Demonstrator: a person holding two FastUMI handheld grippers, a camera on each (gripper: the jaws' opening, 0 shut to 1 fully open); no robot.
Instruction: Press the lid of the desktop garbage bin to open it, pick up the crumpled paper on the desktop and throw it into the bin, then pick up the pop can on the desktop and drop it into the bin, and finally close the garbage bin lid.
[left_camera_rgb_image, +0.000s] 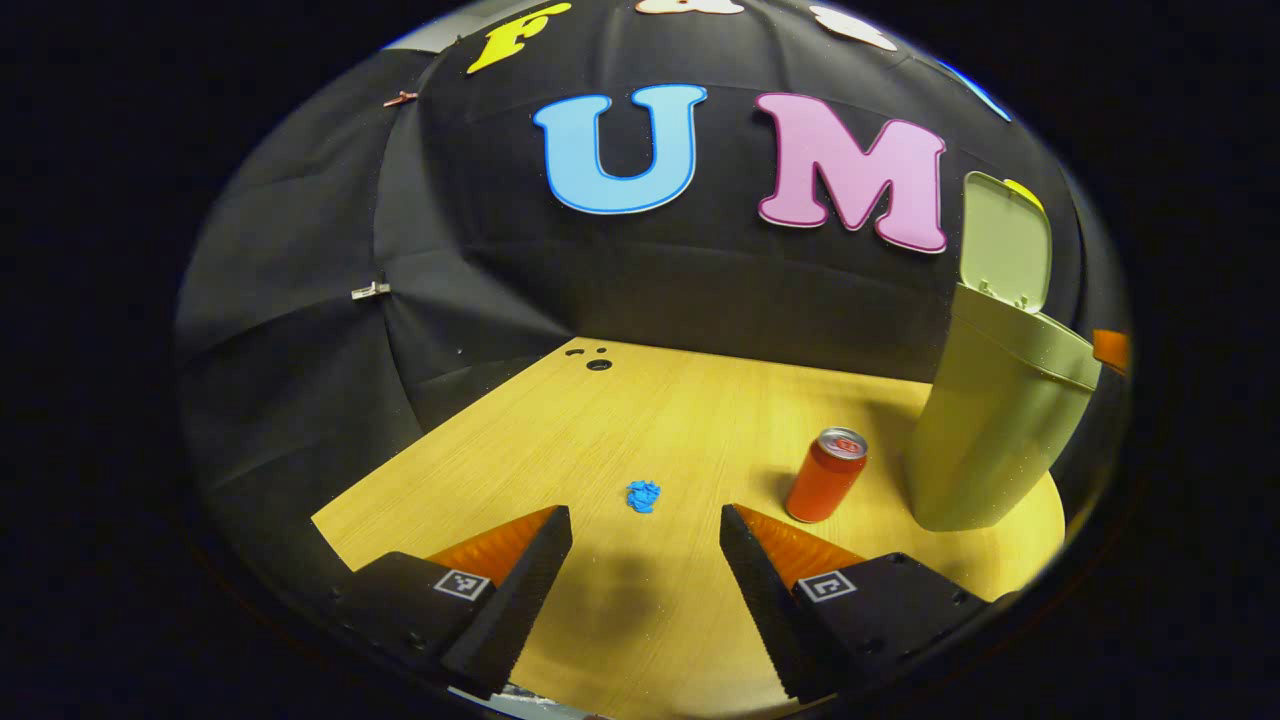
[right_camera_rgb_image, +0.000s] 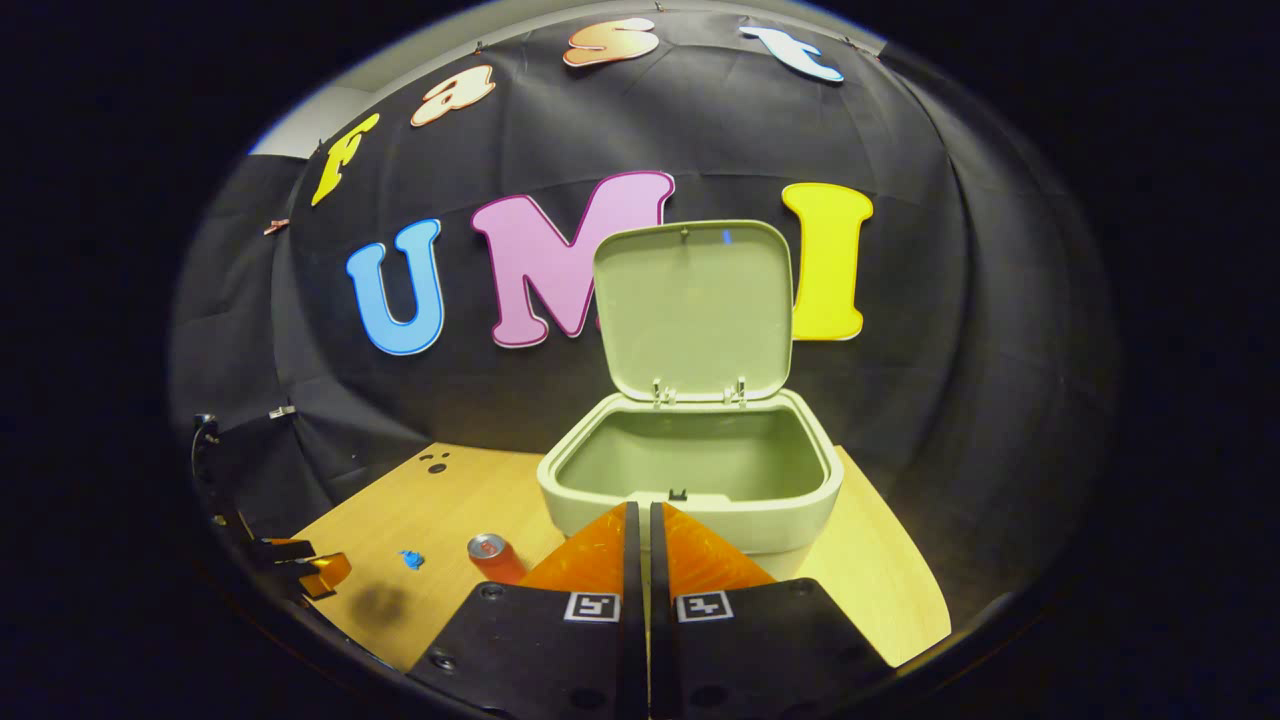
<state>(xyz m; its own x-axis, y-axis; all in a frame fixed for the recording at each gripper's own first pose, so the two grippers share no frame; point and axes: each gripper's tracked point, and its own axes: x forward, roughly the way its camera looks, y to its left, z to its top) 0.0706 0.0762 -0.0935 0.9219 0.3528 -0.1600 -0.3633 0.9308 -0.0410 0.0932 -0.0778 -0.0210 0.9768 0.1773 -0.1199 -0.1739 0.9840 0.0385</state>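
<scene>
One paper (left_camera_rgb_image: 644, 496) lies dead ahead between the left claw's (left_camera_rgb_image: 646, 528) spread fingers; right claw (right_camera_rgb_image: 640, 520), pressed together, faces the open bin (right_camera_rgb_image: 690, 505).

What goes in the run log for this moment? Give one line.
bin lid: open | crumpled paper: on desktop | pop can: upright, on desktop | left gripper: open, facing paper | right gripper: shut, empty, at bin

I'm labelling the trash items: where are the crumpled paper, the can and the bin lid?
Paper (left_camera_rgb_image: 644, 496), left gripper view, middle of the wad.
Can (left_camera_rgb_image: 826, 477), left gripper view, its side.
Lid (right_camera_rgb_image: 693, 309), right gripper view, inner face.
</scene>
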